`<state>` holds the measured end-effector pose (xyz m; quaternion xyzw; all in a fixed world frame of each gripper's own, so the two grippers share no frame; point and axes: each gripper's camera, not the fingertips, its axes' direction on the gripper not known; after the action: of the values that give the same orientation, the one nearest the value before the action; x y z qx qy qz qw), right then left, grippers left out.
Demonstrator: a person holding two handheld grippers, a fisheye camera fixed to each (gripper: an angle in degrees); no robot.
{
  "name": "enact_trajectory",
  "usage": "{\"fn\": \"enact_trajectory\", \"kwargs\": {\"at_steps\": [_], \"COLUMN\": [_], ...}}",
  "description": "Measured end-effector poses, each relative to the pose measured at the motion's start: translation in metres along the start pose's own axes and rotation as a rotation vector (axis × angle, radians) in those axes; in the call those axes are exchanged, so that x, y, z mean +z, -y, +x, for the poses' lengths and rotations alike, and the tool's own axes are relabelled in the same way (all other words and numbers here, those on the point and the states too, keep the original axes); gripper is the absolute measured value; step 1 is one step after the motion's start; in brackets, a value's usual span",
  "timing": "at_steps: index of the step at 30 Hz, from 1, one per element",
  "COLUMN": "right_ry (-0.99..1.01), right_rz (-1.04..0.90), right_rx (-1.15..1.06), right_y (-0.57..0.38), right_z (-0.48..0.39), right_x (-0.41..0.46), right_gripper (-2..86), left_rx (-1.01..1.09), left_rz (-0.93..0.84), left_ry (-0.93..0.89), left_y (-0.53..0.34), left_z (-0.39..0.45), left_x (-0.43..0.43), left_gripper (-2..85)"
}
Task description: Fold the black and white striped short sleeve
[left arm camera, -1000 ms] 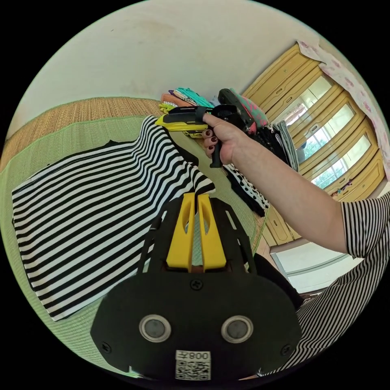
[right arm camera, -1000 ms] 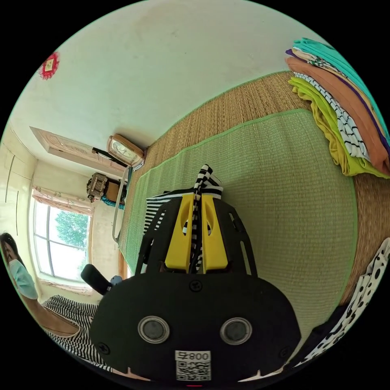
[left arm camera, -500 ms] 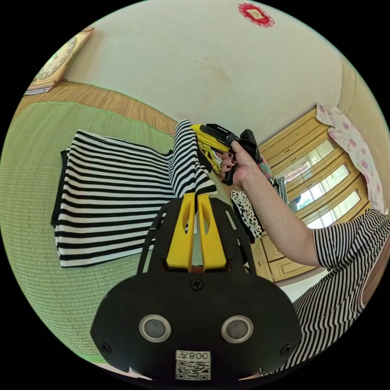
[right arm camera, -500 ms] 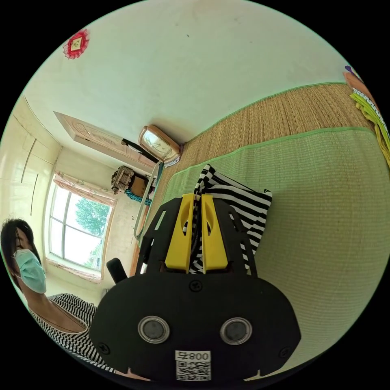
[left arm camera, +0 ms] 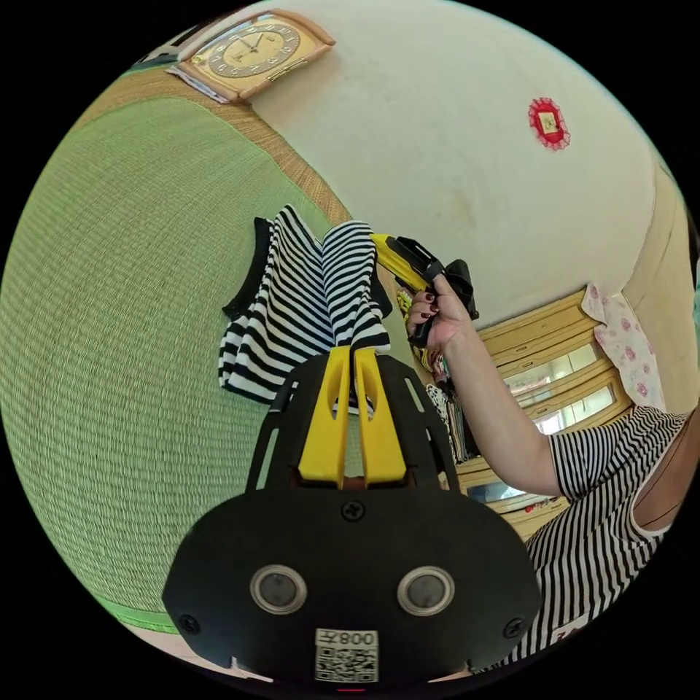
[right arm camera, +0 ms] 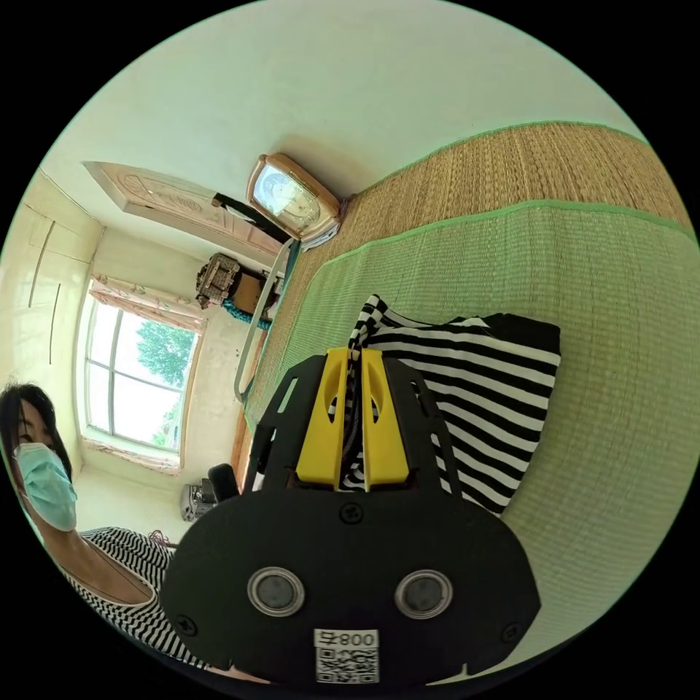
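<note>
Both claws, left (left arm camera: 353, 353) and right (right arm camera: 352, 355), pinch one striped shirt (left arm camera: 295, 306) above one green mat (left arm camera: 124, 306)

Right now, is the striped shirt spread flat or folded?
Folded over: both grippers, left and right, hold the shirt doubled, its lower part resting on the mat.

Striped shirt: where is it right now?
The striped shirt hangs doubled over the green mat, pinched by the left gripper and the right gripper; in the left gripper view the clock stands beyond it.
</note>
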<state>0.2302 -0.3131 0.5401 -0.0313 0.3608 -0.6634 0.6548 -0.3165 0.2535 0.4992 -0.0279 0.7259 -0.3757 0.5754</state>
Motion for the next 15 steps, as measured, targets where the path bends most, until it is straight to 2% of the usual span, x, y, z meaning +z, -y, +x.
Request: {"fn": "enact_trajectory", "kwargs": {"at_steps": [15], "right_ry": [-0.073], "right_rz": [-0.127], "right_rx": [-0.048], "right_y": [0.007], "right_z": [0.002], "right_x": [0.140], "right_gripper": [2.8], "left_rx": [-0.190], "left_rz": [0.040], "left_ry": [-0.060], "left_y": [0.016], "left_z": [-0.055], "left_x": [-0.093], "left_gripper": [0.9]}}
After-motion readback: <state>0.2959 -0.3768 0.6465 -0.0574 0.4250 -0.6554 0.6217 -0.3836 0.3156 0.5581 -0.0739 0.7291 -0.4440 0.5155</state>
